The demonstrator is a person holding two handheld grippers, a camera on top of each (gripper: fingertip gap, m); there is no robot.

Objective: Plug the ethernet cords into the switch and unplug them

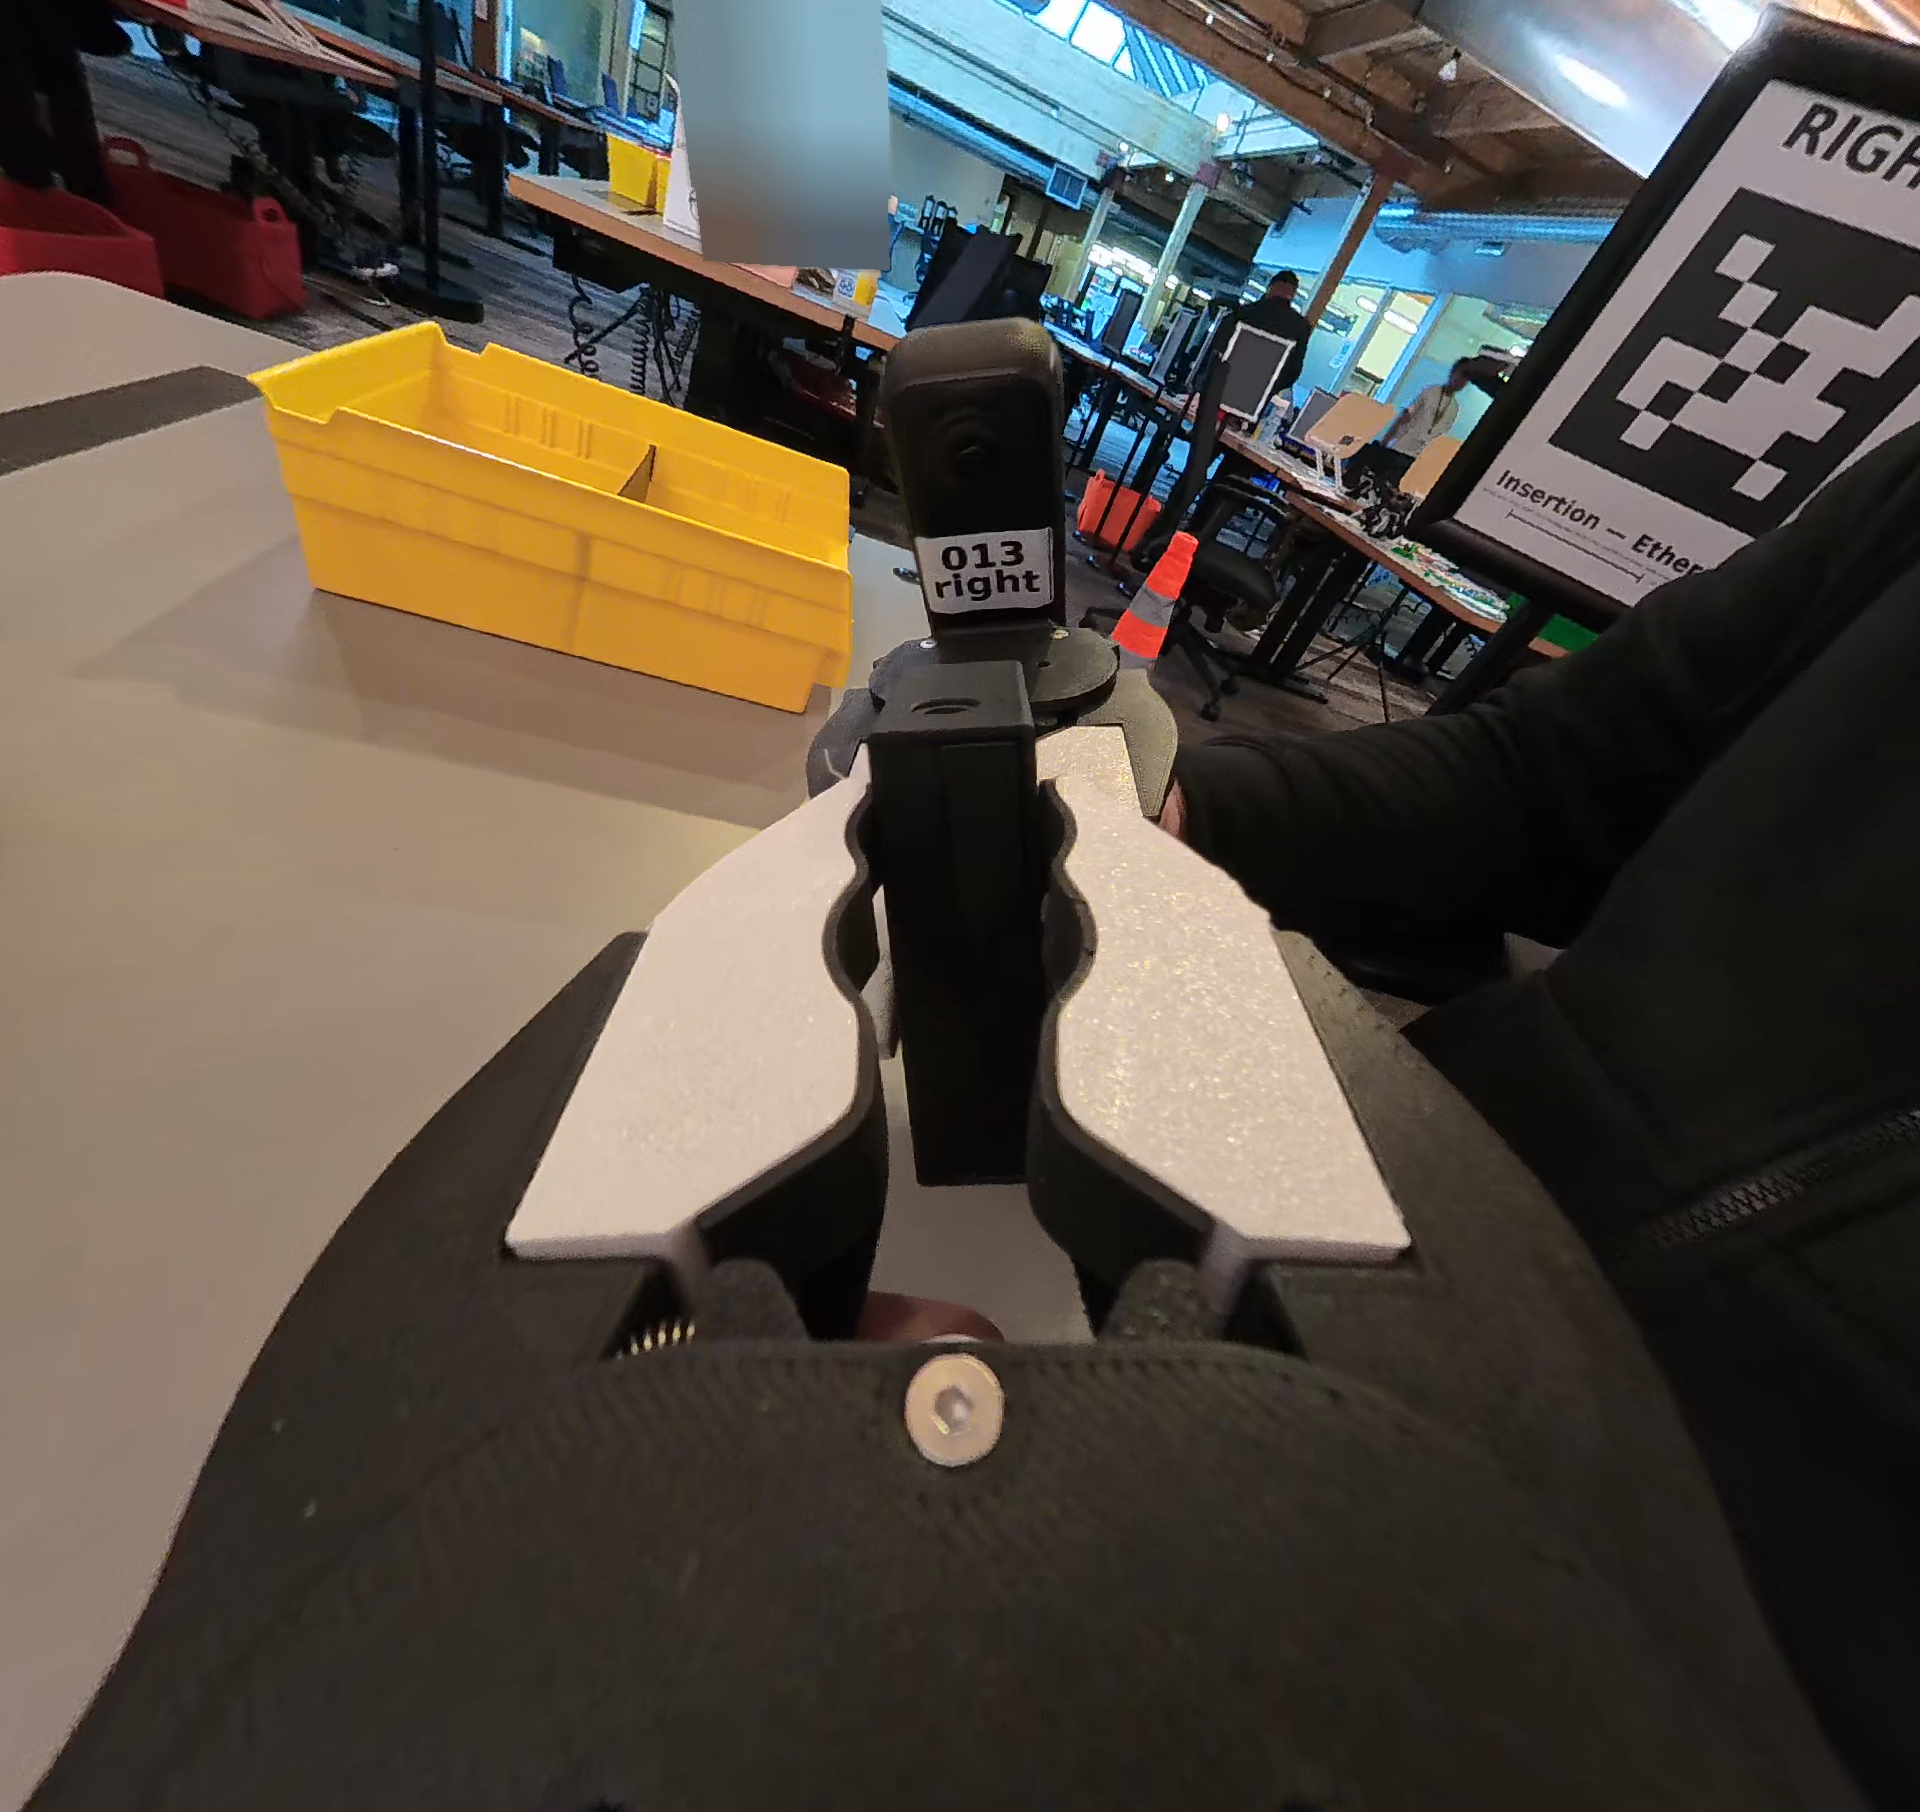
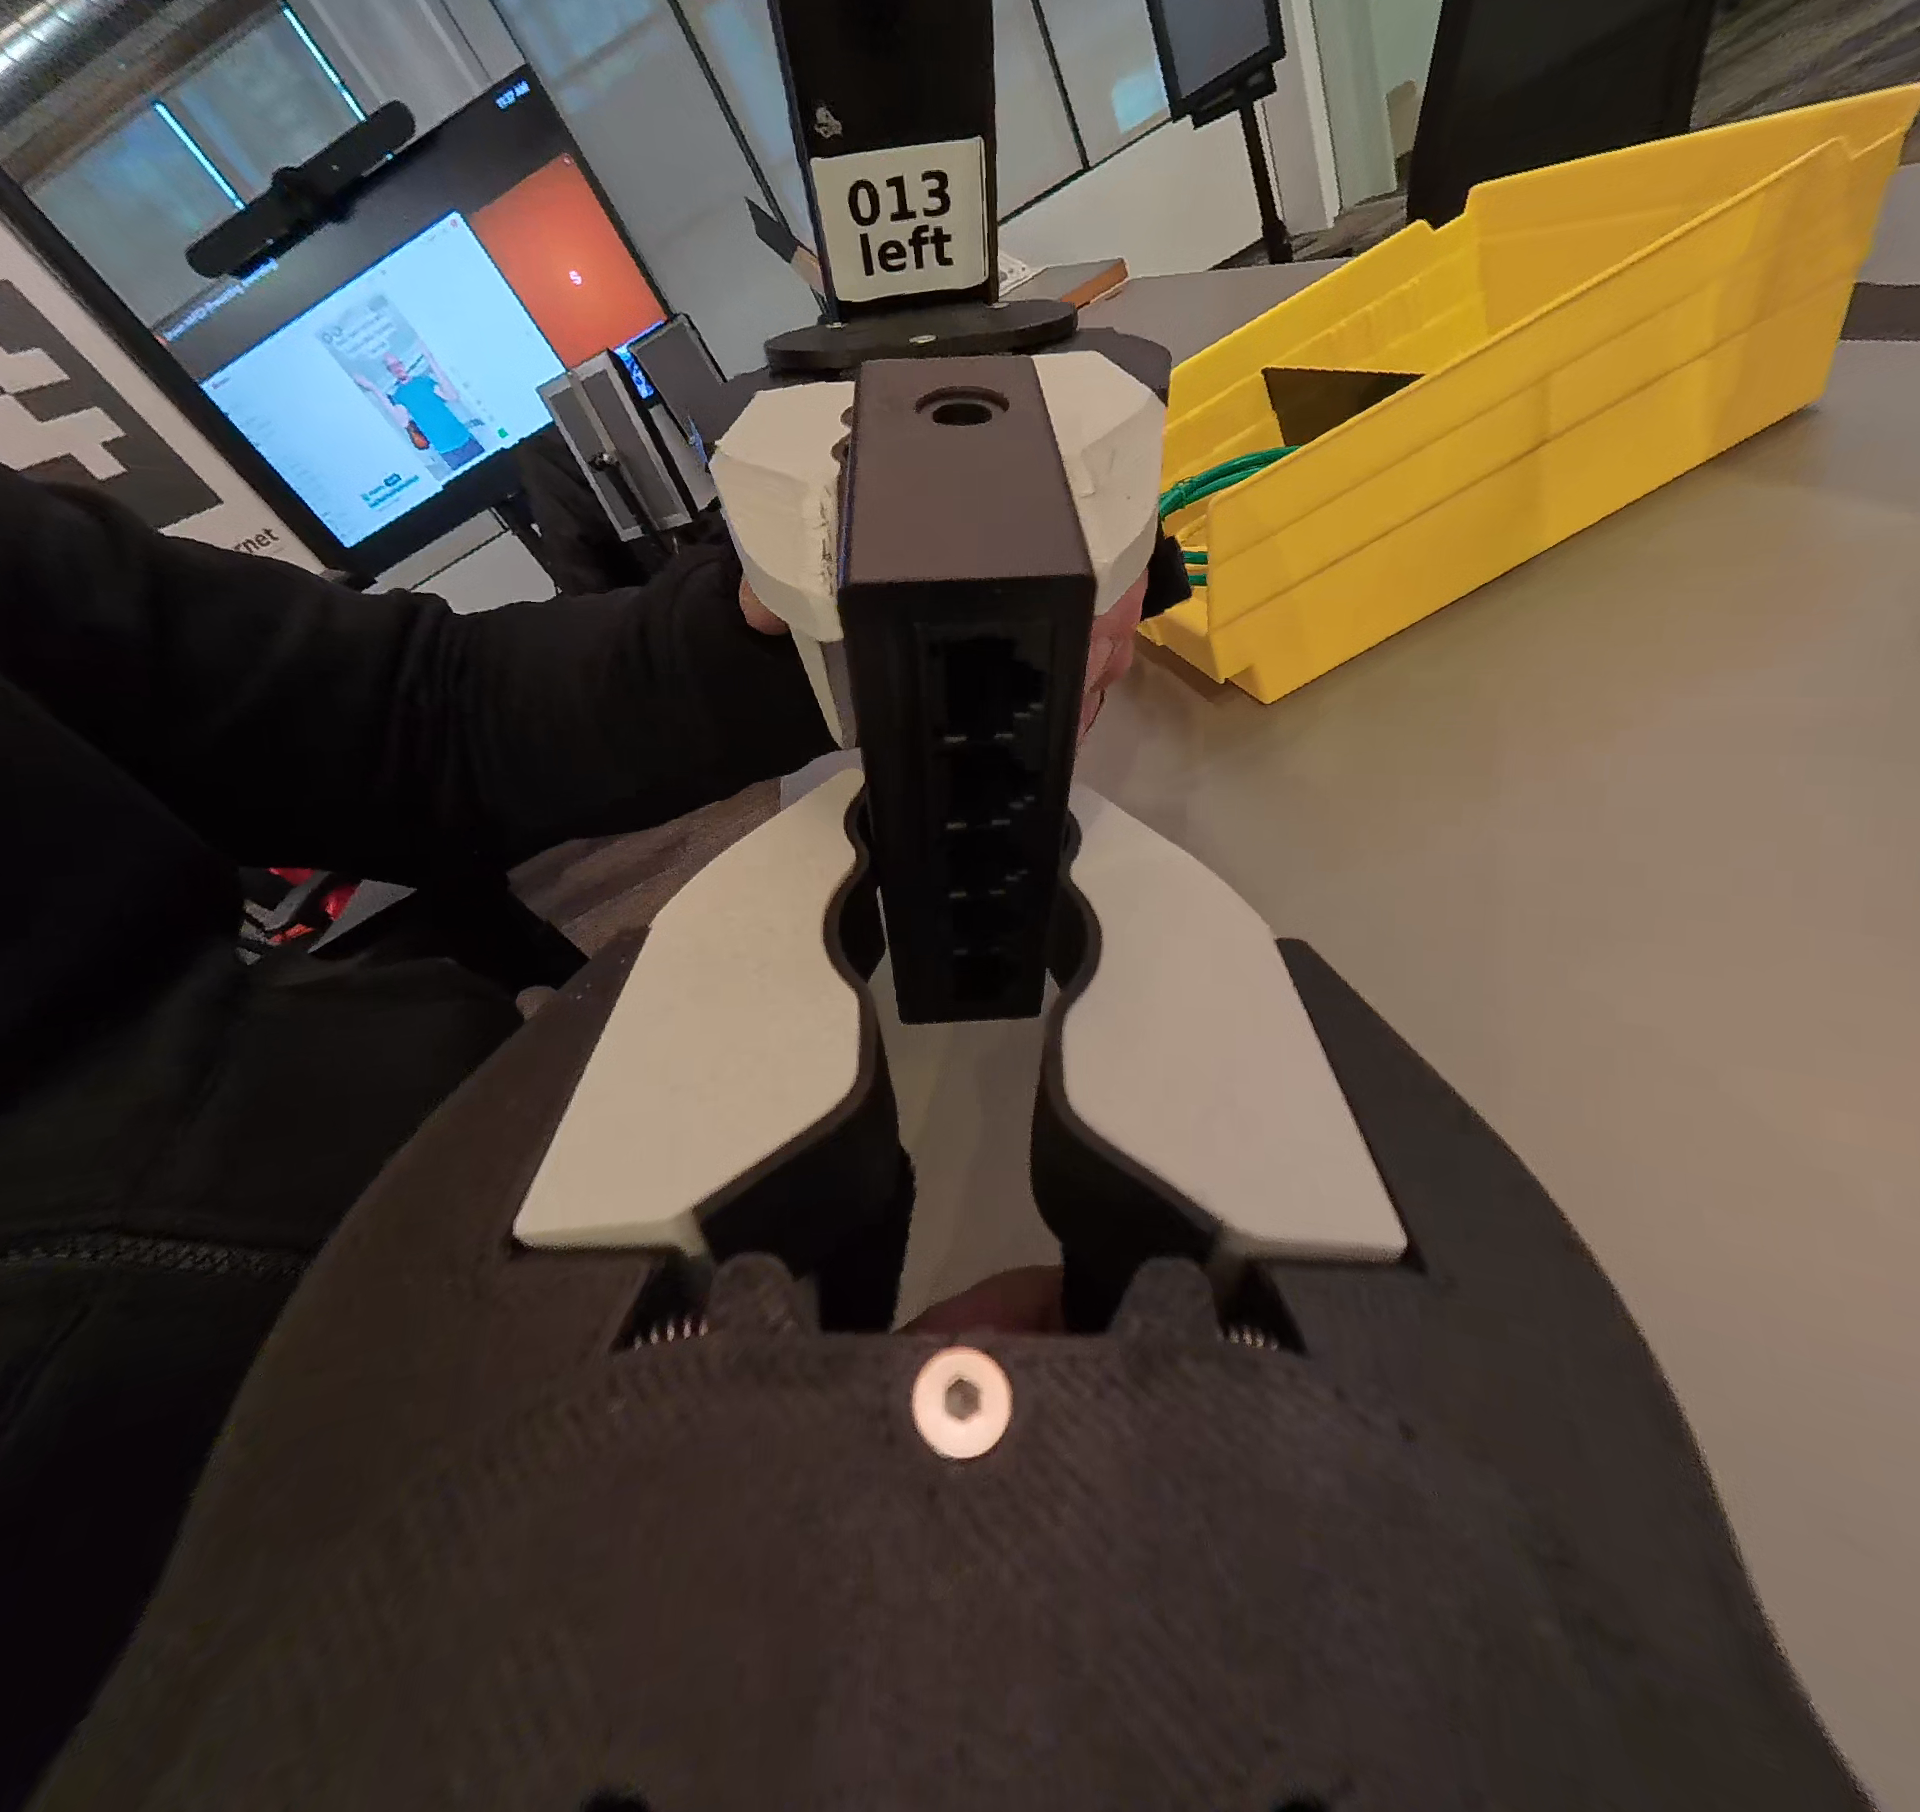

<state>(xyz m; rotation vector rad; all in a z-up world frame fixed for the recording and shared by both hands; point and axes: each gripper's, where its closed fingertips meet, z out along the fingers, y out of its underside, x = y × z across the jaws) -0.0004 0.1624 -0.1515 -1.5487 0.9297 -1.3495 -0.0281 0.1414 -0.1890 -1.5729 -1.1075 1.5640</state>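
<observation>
The left gripper [image 1: 956,827] is clamped on the switch [image 1: 954,931], its two pale fingers [image 1: 727,1035] pressing the narrow black box from either side. The right gripper [image 2: 961,858] grips the same switch [image 2: 966,744] from the opposite end, so the box hangs between the two tools above the grey table [image 2: 1507,931]. The switch is a small, matte black, rectangular block held upright on its short end. From the right wrist view its long face shows a column of dark square sockets, all unfilled, and its top end has one round hole. From the left wrist view only a plain back with a shallow lengthwise groove is visible. A black sleeve [image 1: 1455,827] reaches in behind each tool. Farther out on the table sits a yellow bin [image 2: 1507,432], well apart from the switch, with green cords [image 2: 1216,495] coiled inside against its near end. Their plugs cannot be made out.
</observation>
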